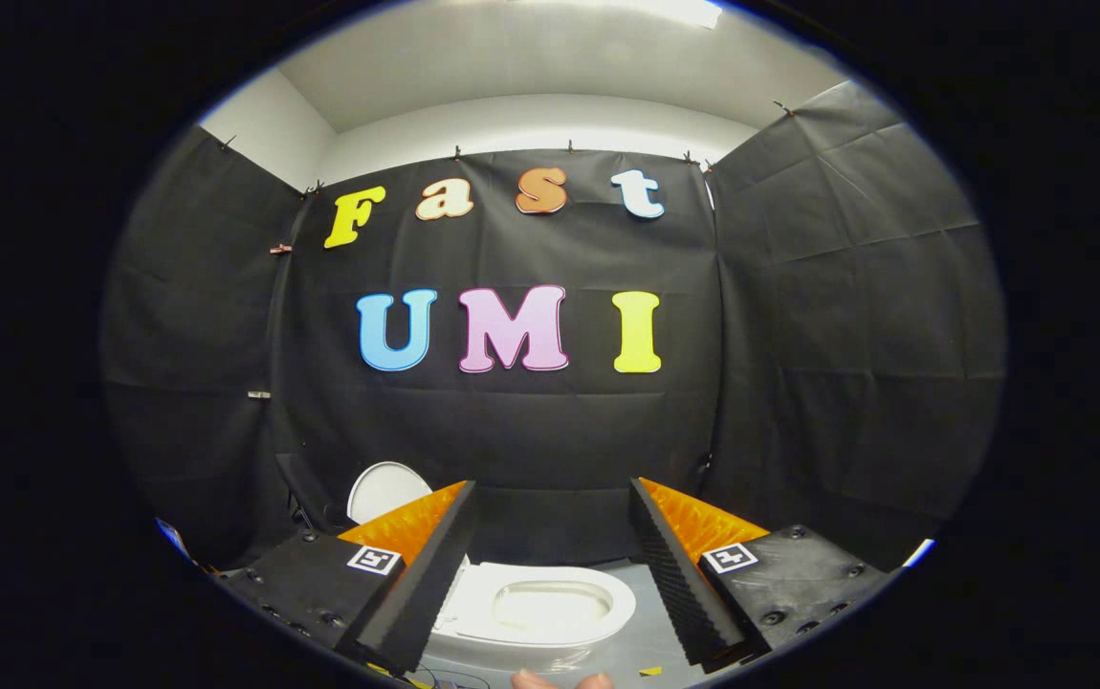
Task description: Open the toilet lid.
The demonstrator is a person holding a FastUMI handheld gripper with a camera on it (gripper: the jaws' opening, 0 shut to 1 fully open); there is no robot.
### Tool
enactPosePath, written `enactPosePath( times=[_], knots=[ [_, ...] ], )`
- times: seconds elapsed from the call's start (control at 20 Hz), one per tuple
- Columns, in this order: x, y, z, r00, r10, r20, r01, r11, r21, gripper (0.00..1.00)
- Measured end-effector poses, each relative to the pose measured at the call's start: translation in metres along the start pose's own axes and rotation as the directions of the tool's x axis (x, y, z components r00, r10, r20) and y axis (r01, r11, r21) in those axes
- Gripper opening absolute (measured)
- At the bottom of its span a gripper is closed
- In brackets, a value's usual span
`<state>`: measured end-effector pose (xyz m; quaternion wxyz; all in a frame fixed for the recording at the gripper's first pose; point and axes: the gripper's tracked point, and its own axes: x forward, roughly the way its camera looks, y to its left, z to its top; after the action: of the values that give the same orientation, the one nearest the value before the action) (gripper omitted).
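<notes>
A small white toilet (536,612) sits on a grey surface below and between my fingers, its seat ring and bowl in plain sight. Its white oval lid (385,491) stands raised behind the left finger, leaning back toward the black cloth wall. My gripper (552,507) is open, held above the toilet, with nothing between the fingers. The left finger (435,565) covers the toilet's left side and the lid's lower part, so I cannot see the hinge.
Black cloth walls close the booth at the back and on both sides, just behind the toilet. The grey surface (650,646) runs to the right of the bowl. A person's fingertips (560,680) show below the toilet, near me.
</notes>
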<state>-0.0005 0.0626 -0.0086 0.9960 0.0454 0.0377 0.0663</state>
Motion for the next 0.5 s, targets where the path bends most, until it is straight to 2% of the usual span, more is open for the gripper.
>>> enactPosePath(
  times=[0.5],
  knots=[
    [0.0022, -0.0016, -0.0017, 1.000, -0.001, -0.007, 0.001, 1.000, -0.002, 1.00]
  ],
)
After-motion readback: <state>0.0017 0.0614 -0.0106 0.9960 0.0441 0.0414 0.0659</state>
